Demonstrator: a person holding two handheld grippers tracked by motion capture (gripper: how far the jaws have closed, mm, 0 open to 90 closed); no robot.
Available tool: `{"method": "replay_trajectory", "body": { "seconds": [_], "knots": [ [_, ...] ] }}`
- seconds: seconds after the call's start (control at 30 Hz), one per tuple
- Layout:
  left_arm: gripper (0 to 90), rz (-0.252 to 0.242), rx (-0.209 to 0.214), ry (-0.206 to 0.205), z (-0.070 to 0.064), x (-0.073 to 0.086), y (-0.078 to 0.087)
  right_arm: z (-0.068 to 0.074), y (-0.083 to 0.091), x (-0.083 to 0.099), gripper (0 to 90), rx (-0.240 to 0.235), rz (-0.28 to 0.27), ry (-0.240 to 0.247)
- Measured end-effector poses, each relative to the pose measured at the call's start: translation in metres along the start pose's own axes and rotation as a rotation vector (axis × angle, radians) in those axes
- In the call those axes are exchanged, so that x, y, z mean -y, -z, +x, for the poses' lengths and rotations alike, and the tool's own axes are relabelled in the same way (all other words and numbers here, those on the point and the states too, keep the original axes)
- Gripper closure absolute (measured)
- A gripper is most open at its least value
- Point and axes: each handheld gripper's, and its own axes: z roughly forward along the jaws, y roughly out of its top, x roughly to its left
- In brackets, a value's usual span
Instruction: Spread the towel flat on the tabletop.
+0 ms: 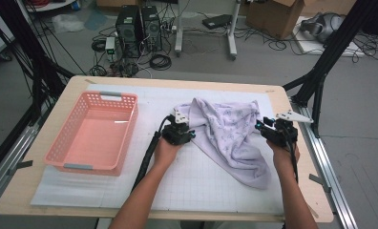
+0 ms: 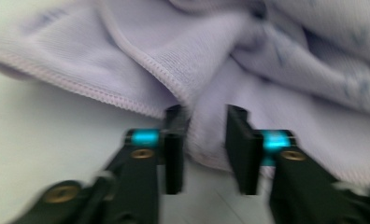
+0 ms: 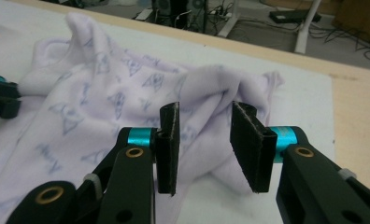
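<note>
A lilac printed towel (image 1: 230,133) lies crumpled on the white grid mat (image 1: 201,186), right of centre. My left gripper (image 1: 192,133) is at the towel's left edge. In the left gripper view the left gripper (image 2: 205,126) is open, and a hemmed fold of the towel (image 2: 211,56) reaches in between its jaws. My right gripper (image 1: 260,127) is at the towel's right edge. In the right gripper view the right gripper (image 3: 204,126) is open just short of a raised fold of the towel (image 3: 103,93), with nothing held.
A pink plastic basket (image 1: 128,138) with nothing in it stands on the mat's left side. The mat lies on a wooden table (image 1: 299,191). Computer towers (image 1: 138,28), cables and a cardboard box (image 1: 278,16) are on the floor beyond the far edge.
</note>
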Motion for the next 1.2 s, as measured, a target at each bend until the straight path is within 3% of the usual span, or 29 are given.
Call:
{"method": "replay_trajectory", "body": {
  "seconds": [0.03,0.13,0.2,0.37,0.47,0.7,0.8,0.87,0.97,1.07,1.2],
  "knots": [
    [82.3,0.006,0.016,0.018,0.000,0.000,0.001,0.000,0.003,0.004,62.0,-0.007,0.002,0.003],
    [84.9,0.041,0.030,0.026,-0.001,0.000,0.008,0.002,0.012,0.017,62.1,-0.024,0.004,0.002],
    [85.3,0.057,0.028,0.004,-0.003,0.003,0.015,0.003,0.018,0.025,62.1,-0.023,0.010,0.011],
    [85.5,0.022,0.039,0.041,-0.006,0.022,0.043,-0.002,0.033,0.045,62.0,-0.015,0.021,0.005],
    [85.5,0.010,0.038,0.052,-0.010,0.036,0.059,-0.010,0.038,0.058,60.9,-0.017,0.047,-0.029],
    [85.5,-0.007,0.058,0.035,-0.022,0.064,0.089,-0.020,0.041,0.073,60.4,-0.030,0.093,-0.071],
    [85.5,-0.006,0.071,0.034,-0.025,0.078,0.102,-0.018,0.037,0.076,60.4,-0.054,0.132,-0.092],
    [85.5,-0.010,0.082,0.032,-0.027,0.085,0.112,-0.015,0.033,0.077,58.4,-0.110,0.125,-0.119],
    [85.5,-0.028,0.090,0.037,-0.029,0.094,0.127,-0.007,0.029,0.077,56.0,-0.172,0.132,-0.120],
    [85.4,-0.048,0.081,0.036,-0.028,0.102,0.139,0.004,0.026,0.078,55.9,-0.218,0.154,-0.081],
    [85.4,-0.059,0.080,0.056,-0.025,0.109,0.141,0.012,0.033,0.081,55.9,-0.209,0.158,-0.050]
  ]
}}
